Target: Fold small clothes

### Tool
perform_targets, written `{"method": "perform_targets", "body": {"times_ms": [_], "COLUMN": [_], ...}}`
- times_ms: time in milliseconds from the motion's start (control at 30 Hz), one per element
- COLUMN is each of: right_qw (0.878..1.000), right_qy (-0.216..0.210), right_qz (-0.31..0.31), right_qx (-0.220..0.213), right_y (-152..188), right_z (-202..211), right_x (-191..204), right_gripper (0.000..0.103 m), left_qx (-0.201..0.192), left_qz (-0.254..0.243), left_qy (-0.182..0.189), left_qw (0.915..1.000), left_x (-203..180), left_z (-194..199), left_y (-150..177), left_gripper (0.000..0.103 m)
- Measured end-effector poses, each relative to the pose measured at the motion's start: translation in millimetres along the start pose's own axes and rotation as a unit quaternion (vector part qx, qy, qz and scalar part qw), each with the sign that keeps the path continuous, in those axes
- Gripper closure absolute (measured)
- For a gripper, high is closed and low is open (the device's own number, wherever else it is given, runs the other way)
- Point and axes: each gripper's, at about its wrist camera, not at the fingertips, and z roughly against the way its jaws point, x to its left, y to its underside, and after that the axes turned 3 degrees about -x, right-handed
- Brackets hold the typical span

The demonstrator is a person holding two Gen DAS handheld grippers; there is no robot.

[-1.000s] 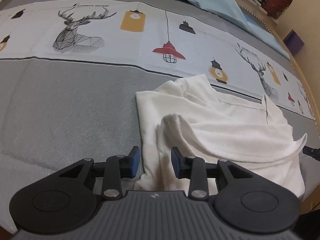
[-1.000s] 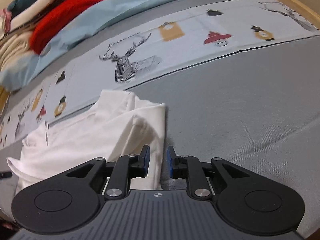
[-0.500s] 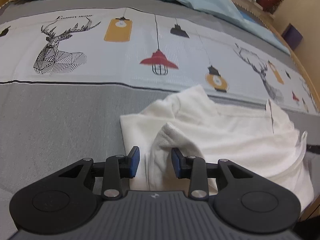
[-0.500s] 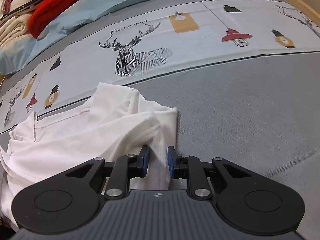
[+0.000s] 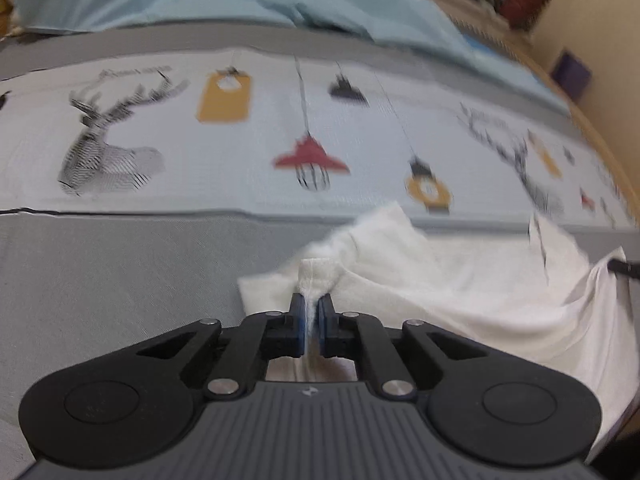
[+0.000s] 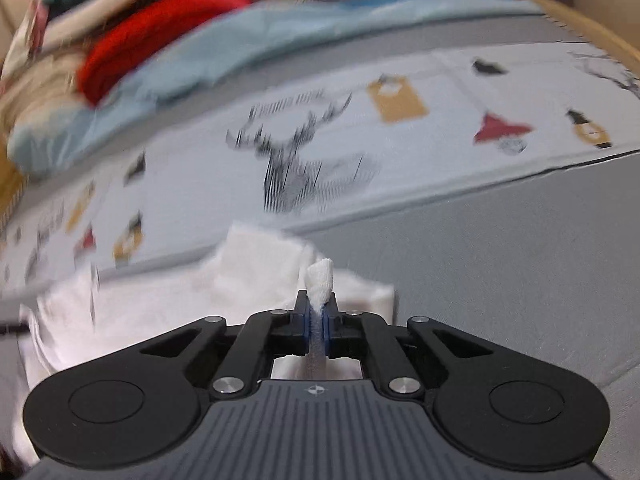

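Note:
A small white garment (image 5: 460,280) lies rumpled on the grey part of a bedspread. My left gripper (image 5: 311,312) is shut on a pinched fold of its near edge, which bunches up between the blue pads. In the right wrist view the same white garment (image 6: 168,304) spreads to the left, and my right gripper (image 6: 319,316) is shut on another fold of it, a small tuft sticking up above the pads. Both views are blurred.
The bedspread (image 5: 120,280) has a pale band printed with deer and lanterns (image 5: 308,160). A light blue blanket (image 5: 280,4) lies behind, with a red garment (image 6: 160,36) and piled clothes (image 6: 36,92). A wooden bed edge (image 5: 600,136) curves at right.
Both grippers have shut on folds of the white garment; they were open around its edge before. Both views now blur with motion and the garment edge is lifted.

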Motion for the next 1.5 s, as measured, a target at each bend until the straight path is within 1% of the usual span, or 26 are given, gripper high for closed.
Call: {"method": "perform_targets", "body": {"times_ms": [100,133,167,300,400,467,500,533,567,600,667,700,733,767,800,867,933,967,1000,1033,1100,1233,1333,1433,1467,1500], "right_qw": [0.998,0.997,0.996,0.996,0.995,0.995,0.996,0.996,0.996,0.997,0.998,0.998,0.998,0.999,0.998,0.995,0.992,0.990,0.989,0.988,0.986,0.982,0.978,0.972,0.970,0.968], "right_qy": [0.002,0.002,0.002,0.013,0.018,0.024,0.031,0.043,0.051,0.049,0.043,0.041,0.037,0.030,0.019,0.008,0.008,0.007,0.006,0.005,0.001,-0.007,-0.011,-0.011,-0.010,-0.008], "right_qz": [-0.026,-0.028,-0.028,-0.025,-0.032,-0.033,-0.032,-0.031,-0.028,-0.027,-0.035,-0.038,-0.041,-0.044,-0.047,-0.040,-0.010,0.005,0.021,0.029,0.035,0.044,0.060,0.069,0.076,0.088], "right_qx": [-0.055,-0.074,-0.081,-0.084,-0.091,-0.091,-0.083,-0.072,-0.063,-0.056,-0.042,-0.033,-0.016,0.006,0.037,0.092,0.127,0.138,0.147,0.151,0.160,0.185,0.200,0.223,0.229,0.233], "right_y": [-9.3,-12.2,-13.8,-18.7,-21.7,-22.5,-22.2,-21.3,-19.9,-18.6,-16.8,-14.7,-11.9,-7.9,-2.5,11.0,25.1,31.3,37.9,42.7,50.0,63.0,70.0,77.4,80.8,83.2], "right_z": [8.8,10.3,9.2,-2.8,-9.1,-15.5,-19.5,-23.2,-25.1,-25.2,-23.2,-21.6,-20.7,-21.1,-22.2,-22.9,-18.2,-14.6,-9.6,-4.7,5.0,23.4,36.1,41.8,44.0,45.2], "right_x": [-2.4,-0.1,0.6,9.4,13.5,16.1,18.1,20.0,21.1,20.1,15.3,13.0,9.2,5.7,1.9,-2.4,-1.6,0.8,2.2,3.3,3.5,1.4,1.0,-0.2,-0.4,1.0], "right_gripper": [0.098,0.098,0.098,0.098,0.098,0.096,0.091,0.081,0.077,0.076,0.076,0.076,0.075,0.074,0.074,0.074,0.074,0.074,0.074,0.074,0.074,0.074,0.074,0.074,0.074,0.078], "left_qx": [-0.057,-0.070,-0.079,-0.090,-0.107,-0.110,-0.099,-0.082,-0.061,-0.042,-0.030,-0.025,-0.014,0.004,0.030,0.075,0.118,0.136,0.152,0.158,0.162,0.179,0.200,0.209,0.203,0.195], "left_qz": [0.021,0.024,0.024,0.014,0.023,0.035,0.042,0.054,0.067,0.077,0.080,0.084,0.092,0.101,0.107,0.097,0.052,0.030,0.007,-0.010,-0.042,-0.063,-0.088,-0.131,-0.142,-0.144], "left_qy": [-0.015,-0.017,-0.022,-0.043,-0.050,-0.057,-0.059,-0.060,-0.054,-0.051,-0.051,-0.040,-0.022,-0.001,0.021,0.044,0.040,0.037,0.036,0.037,0.044,0.050,0.051,0.040,0.037,0.039], "left_qw": [0.9981,0.9971,0.9963,0.9949,0.9927,0.9917,0.9925,0.9934,0.9944,0.9949,0.9950,0.9953,0.9954,0.9949,0.9936,0.9915,0.9908,0.9896,0.9878,0.9867,0.9849,0.9806,0.9746,0.9682,0.9682,0.9694], "left_x": [8.2,9.1,8.4,1.0,1.6,2.9,5.7,8.3,12.2,15.6,19.4,21.8,24.6,26.9,28.6,26.4,17.0,12.5,7.8,3.7,-2.5,-5.0,-8.5,-16.6,-18.1,-18.2], "left_z": [14.1,16.5,17.3,13.9,14.0,11.9,9.0,4.8,0.4,-2.6,-1.0,1.2,2.9,2.4,0.2,-4.1,-7.4,-8.8,-9.2,-7.9,-1.7,9.6,15.7,22.9,27.0,31.0], "left_y": [-8.0,-10.0,-11.6,-18.3,-22.6,-25.0,-26.7,-27.2,-26.8,-26.1,-25.1,-23.9,-20.5,-17.2,-12.6,-3.0,10.2,16.9,25.6,31.3,39.8,54.4,69.8,84.5,87.0,88.7], "left_gripper": [0.097,0.097,0.097,0.097,0.097,0.097,0.092,0.093,0.093,0.093,0.092,0.087,0.082,0.074,0.070,0.069,0.069,0.069,0.069,0.070,0.070,0.072,0.074,0.092,0.097,0.098]}}
